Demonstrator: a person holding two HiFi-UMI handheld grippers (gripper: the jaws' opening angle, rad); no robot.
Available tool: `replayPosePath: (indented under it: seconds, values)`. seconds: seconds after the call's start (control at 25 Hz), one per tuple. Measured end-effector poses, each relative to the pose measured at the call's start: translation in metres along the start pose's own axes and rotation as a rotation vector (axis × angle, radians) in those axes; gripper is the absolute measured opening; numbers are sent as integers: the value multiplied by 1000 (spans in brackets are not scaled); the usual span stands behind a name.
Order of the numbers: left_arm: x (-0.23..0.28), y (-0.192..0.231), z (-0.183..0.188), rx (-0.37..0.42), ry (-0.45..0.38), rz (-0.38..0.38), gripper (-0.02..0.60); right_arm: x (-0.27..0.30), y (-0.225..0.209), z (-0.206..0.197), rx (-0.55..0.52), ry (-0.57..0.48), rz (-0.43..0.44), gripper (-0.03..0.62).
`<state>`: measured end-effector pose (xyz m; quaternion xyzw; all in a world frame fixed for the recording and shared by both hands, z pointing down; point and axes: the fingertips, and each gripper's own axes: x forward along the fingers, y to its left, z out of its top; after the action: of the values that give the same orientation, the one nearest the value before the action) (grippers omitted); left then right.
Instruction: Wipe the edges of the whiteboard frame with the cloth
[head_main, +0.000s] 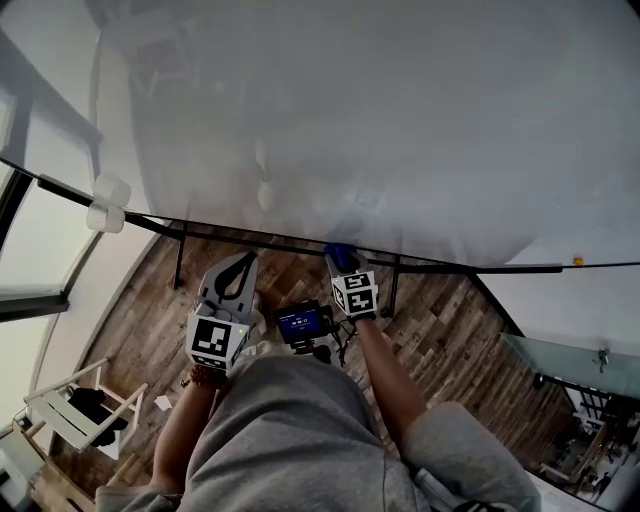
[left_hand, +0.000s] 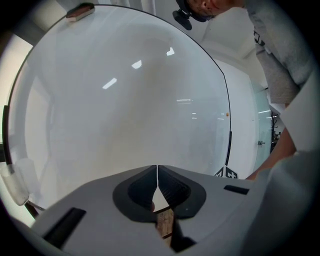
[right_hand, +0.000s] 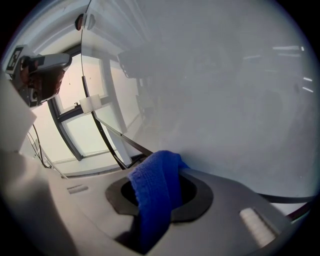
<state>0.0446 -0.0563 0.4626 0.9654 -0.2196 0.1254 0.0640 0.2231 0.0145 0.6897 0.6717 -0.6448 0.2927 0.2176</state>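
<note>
The whiteboard (head_main: 380, 120) fills the upper part of the head view, with its thin black frame (head_main: 250, 235) running along the lower edge. My right gripper (head_main: 345, 266) is shut on a blue cloth (head_main: 338, 253), and the cloth sits against that lower frame edge. In the right gripper view the blue cloth (right_hand: 152, 200) drapes over the jaws and hides the fingertips. My left gripper (head_main: 236, 268) hangs just below the frame, left of the right one. Its jaws are shut with nothing between them (left_hand: 157, 171), and it faces the board (left_hand: 125, 100).
A white block (head_main: 105, 205) clings to the frame at the left. Black board legs (head_main: 180, 258) drop to the wooden floor (head_main: 450, 320). A white chair (head_main: 70, 410) stands lower left and a glass table (head_main: 570, 355) at the right. A small screen device (head_main: 303, 322) hangs between my arms.
</note>
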Motion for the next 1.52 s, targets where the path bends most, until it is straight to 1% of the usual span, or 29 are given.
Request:
replayPosePath:
  seconds: [0.12, 0.2, 0.44, 0.6, 0.76, 1.0, 1.16, 1.52]
  values:
    - [5, 5, -8, -3, 6, 22, 15, 5, 3, 4, 3, -16, 18, 107]
    - [10, 6, -13, -9, 13, 22, 15, 5, 5, 5, -5, -21, 25, 107]
    - [12, 6, 0, 33, 0, -44, 15, 10, 27, 15, -45, -19, 50, 107]
    - [12, 12, 3, 55, 0, -82, 15, 13, 33, 18, -26, -22, 35, 107]
    - [5, 26, 3, 60, -1, -104, 15, 22, 42, 22, -12, -21, 19, 107]
    - [-3, 44, -2, 49, 15, -119, 15, 30, 55, 30, 3, -13, -2, 107]
    - [-10, 55, -3, 44, 8, -125, 15, 36, 63, 34, 2, -12, -10, 107]
    - [-24, 77, -10, 32, 9, -138, 15, 49, 87, 42, 4, -6, -9, 107]
